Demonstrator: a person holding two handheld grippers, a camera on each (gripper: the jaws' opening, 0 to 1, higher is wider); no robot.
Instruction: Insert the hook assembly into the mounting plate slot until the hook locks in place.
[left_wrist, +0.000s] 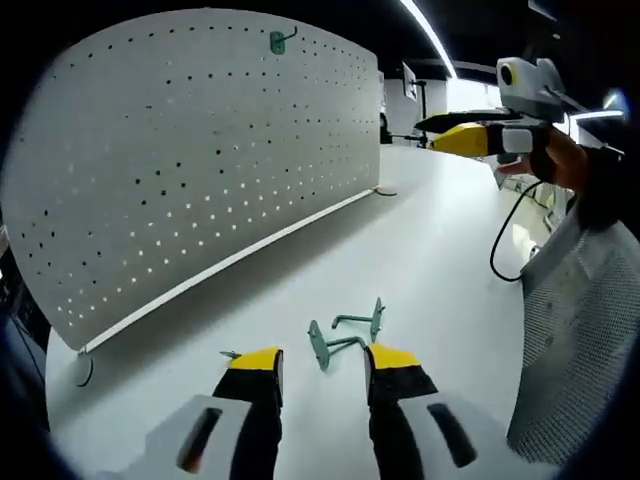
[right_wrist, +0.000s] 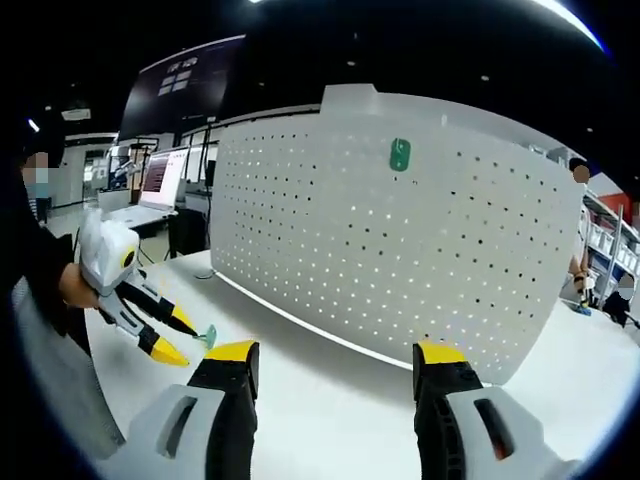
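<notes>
Left gripper view showed my left gripper (left_wrist: 322, 372) with its yellow-tipped jaws apart and holding nothing, low over the white counter (left_wrist: 430, 260). Just ahead of the jaw tips lay two green hooks on the counter: the nearer hook (left_wrist: 330, 346) between the tips, the farther hook (left_wrist: 362, 319) just beyond it, the two close together and perhaps touching. Each rested on its side, its long arm running roughly across the view from left to right and ending in a small backplate; I could not tell which way the locking tabs faced. Beyond them stood the white pegboard (left_wrist: 200, 150), upright on the counter, with one mounted hook (left_wrist: 279, 40) near its top edge. My right gripper (left_wrist: 470, 138) hung well off to the right, held in a hand. In the right gripper view that gripper's jaws (right_wrist: 330, 362) stood wide apart and empty, facing the pegboard and its mounted green piece (right_wrist: 400, 154), while the left gripper (right_wrist: 165, 335) showed at the left. I judged the main risk to be closing on both hooks at once, since they lay so near each other, or gripping the arm at a skew so the backplate met the holes tilted and failed to lock.
</notes>
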